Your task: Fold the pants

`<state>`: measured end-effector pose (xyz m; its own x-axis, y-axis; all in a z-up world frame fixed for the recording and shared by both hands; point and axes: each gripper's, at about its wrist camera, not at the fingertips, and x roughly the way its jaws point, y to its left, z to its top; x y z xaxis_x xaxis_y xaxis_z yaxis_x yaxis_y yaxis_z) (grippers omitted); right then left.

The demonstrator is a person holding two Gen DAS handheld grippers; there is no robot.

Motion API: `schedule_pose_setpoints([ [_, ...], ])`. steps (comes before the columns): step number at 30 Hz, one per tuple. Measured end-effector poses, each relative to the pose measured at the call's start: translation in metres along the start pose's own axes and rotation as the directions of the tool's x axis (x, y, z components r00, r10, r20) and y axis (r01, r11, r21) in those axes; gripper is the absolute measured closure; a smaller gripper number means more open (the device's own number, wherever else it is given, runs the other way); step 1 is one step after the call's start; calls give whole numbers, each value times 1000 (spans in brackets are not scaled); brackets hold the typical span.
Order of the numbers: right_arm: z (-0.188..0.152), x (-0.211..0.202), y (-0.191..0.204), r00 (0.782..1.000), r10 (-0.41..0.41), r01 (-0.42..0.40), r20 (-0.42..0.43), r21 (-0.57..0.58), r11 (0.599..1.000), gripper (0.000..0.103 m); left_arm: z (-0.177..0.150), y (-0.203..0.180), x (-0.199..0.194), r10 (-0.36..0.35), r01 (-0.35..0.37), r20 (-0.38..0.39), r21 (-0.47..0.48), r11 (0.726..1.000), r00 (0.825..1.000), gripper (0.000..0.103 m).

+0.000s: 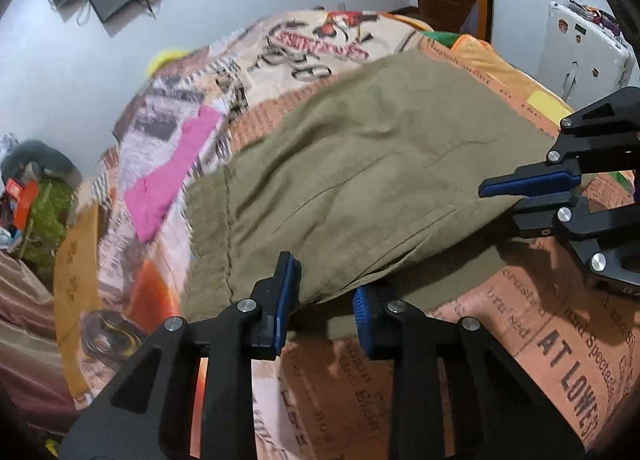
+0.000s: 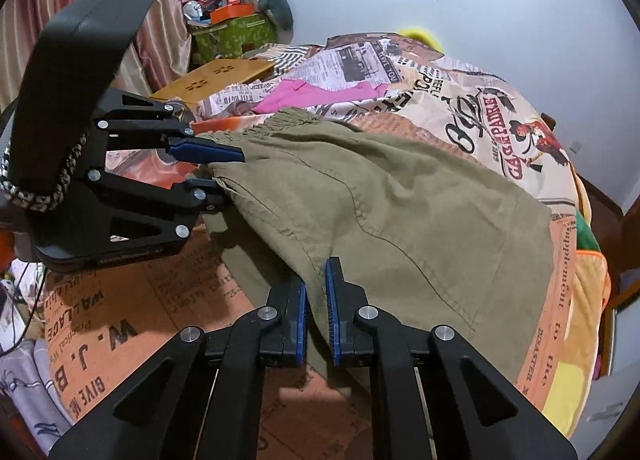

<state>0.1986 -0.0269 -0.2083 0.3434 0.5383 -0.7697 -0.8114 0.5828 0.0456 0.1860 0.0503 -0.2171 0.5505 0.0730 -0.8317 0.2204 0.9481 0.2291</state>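
On the bed (image 1: 540,320) our olive pants (image 1: 360,164) lie lifted at the near edge; left claw (image 1: 324,296) and right claw (image 2: 316,312) each pinch fabric; a shallow bite could slip, dropping the fold.

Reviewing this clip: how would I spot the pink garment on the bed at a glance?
Start at the bed with the newspaper-print cover. The olive pants lie across it; just beyond their gathered waistband lies the pink garment. It is the only plain bright pink thing, flat on the print.
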Motion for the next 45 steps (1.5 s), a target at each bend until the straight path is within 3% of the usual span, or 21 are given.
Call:
schedule_pose_setpoints([
  [7, -13, 8, -2, 998, 29, -26, -56, 47, 999, 90, -21, -1, 1, -42, 40, -28, -67, 997, 999, 73],
  [11, -21, -4, -5, 997, 36, -31, -61, 74, 997, 74, -35, 12, -15, -79, 76, -11, -155, 985, 997, 59],
  [16, -34, -29, -18, 999, 2, 4, -44, 134, 991, 58, -49, 48, -35, -76, 76, 11, -281, 957, 997, 57],
  [21, -35, -49, -34, 999, -31, 29, 6, 197, 980, 56, -43, 88, -39, -19, 28, 28, -388, 921, 999, 47],
  [27, -30, -41, -60, 999, -38, 27, 27, 341, 940, 55, -28, 105, -6, -90, 80, -1, -455, 887, 996, 40],
  [31, -39, -19, -67, 999, -28, 43, -42, 390, 920, 55, -29, 96, 23, -96, 53, -75, -446, 893, 993, 40],
  [34, -55, -5, -69, 994, -21, 62, -106, 399, 915, 55, -36, 89, 21, -60, 34, -48, -429, 902, 997, 39],
  [38, -70, -14, -71, 995, -57, 86, -83, 394, 915, 55, -42, 89, 15, -58, 39, -32, -413, 910, 998, 47],
  [45, -94, -29, -88, 993, -69, 105, -97, 454, 885, 57, -50, 89, 18, -64, 46, -28, -430, 902, 998, 47],
])
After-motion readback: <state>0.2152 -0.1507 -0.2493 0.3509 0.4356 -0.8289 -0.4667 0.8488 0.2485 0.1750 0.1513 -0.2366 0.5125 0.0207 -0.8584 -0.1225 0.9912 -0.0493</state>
